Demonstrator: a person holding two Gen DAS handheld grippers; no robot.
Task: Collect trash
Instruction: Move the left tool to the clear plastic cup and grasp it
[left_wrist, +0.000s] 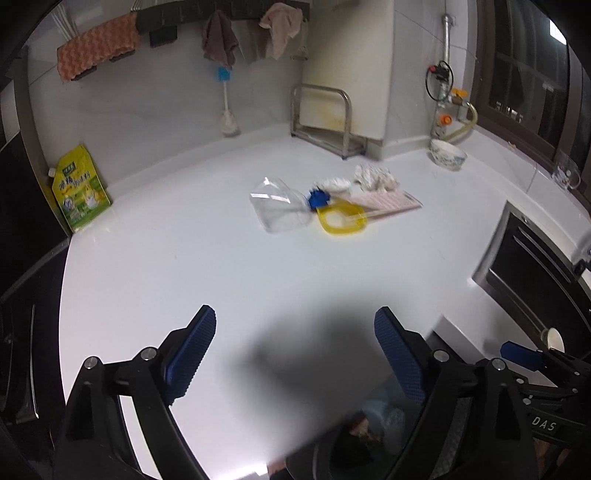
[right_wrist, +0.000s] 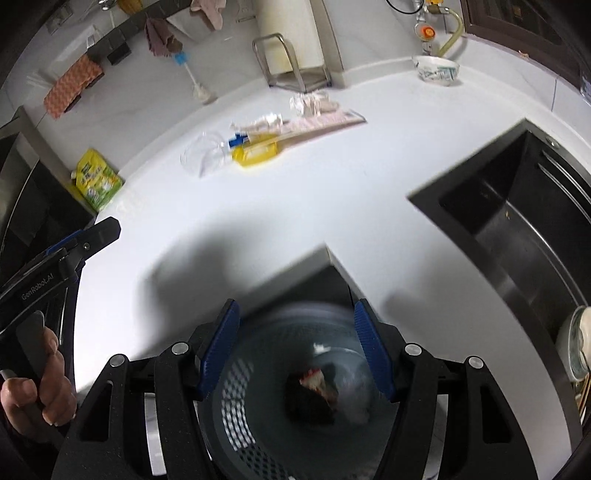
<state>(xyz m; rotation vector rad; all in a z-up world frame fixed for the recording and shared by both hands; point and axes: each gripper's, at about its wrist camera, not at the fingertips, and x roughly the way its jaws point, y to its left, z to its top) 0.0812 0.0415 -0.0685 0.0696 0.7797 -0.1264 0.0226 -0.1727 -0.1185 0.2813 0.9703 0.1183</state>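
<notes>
With both grippers (left_wrist: 295, 354) (right_wrist: 295, 343) wide open and empty, we have one scrap (right_wrist: 314, 391) binned in the bin (right_wrist: 236, 406); the counter litter (left_wrist: 332, 206) remains.

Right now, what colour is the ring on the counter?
Yellow; the ring shows best in the left wrist view.

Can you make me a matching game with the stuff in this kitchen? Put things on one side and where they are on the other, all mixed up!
Things:
1. yellow bag
2. bowl
3. orange cloth
4. dark trash

Places:
A. hanging high on the wall
B. inside the bin below the counter edge
C. standing at the left end of the counter, against the wall
D. on the counter at the far right, by the yellow hose

Pairs: 1-C, 2-D, 3-A, 4-B
</notes>
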